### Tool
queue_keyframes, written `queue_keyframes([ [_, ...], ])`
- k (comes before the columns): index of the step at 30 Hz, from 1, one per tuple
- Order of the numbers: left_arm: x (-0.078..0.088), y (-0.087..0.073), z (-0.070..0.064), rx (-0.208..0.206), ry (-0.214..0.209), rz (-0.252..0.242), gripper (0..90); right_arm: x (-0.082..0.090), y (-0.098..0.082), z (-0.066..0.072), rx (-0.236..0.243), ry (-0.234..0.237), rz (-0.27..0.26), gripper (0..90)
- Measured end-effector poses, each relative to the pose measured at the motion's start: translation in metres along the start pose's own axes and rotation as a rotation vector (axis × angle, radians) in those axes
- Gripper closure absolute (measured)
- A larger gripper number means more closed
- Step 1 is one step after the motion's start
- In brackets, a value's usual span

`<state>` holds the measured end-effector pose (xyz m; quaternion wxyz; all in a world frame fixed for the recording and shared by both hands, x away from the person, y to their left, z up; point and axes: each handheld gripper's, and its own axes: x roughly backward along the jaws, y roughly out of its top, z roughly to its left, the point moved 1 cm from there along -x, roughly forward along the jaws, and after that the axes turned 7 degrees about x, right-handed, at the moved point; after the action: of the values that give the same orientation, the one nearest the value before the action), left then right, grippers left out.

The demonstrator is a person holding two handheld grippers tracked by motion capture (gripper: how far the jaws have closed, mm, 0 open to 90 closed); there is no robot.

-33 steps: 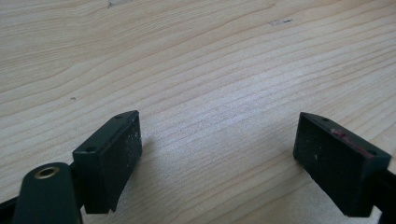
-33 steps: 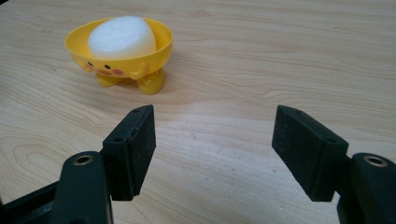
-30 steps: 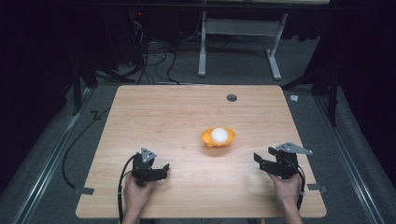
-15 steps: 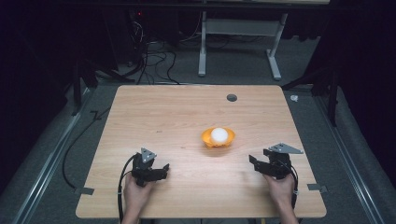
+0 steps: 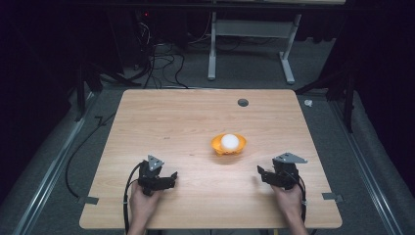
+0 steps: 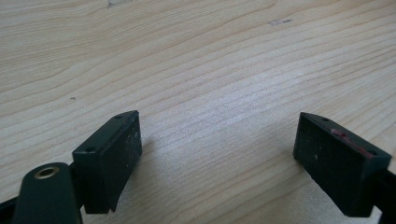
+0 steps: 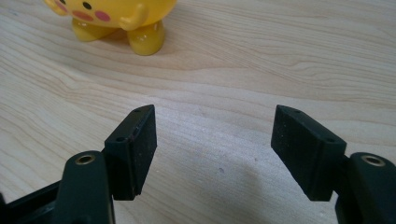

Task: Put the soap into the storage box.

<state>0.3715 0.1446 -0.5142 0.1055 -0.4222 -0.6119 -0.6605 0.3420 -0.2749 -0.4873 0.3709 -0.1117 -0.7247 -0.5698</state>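
Both hands rest low at the near edge of the counter [image 5: 186, 122], so the work appears to be at its opening step, an approach with nothing taken up. The right gripper [image 5: 262, 174] is released: in the right gripper view its jaws stand apart over bare wood with nothing between them. The yellow animal-shaped bowl [image 5: 218, 147] stands ahead of that gripper and off to the left of its jaws, near but apart from them, and its feet and pink cheeks show at the top of that view. A white ball [image 5: 230, 141] sits in the bowl, above the rim. The left gripper [image 5: 169, 178] is released too, its jaws wide over empty counter, with the bowl well apart from it on its right-hand side. The right gripper looks the likelier one to act. The next move would call for carrying it forward and leftward until the ball or the bowl's rim lies between the open jaws, coming in level so the light bowl is not pushed away, and only then closing.
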Motion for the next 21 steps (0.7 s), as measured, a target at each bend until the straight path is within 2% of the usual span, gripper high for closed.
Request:
queue_keyframes([
  [6,0.000,0.000,0.000,0.000,0.000,0.000,15.7,-0.007,-0.001,0.003,0.022,-0.015,0.014,31.9],
  [11,0.000,0.000,0.000,0.000,0.000,-0.001,15.7,-0.010,0.000,0.002,0.007,-0.024,0.004,31.9],
  [21,0.000,0.000,0.000,-0.001,-0.001,0.000,15.7,-0.020,0.000,0.006,0.015,-0.041,0.050,31.6],
])
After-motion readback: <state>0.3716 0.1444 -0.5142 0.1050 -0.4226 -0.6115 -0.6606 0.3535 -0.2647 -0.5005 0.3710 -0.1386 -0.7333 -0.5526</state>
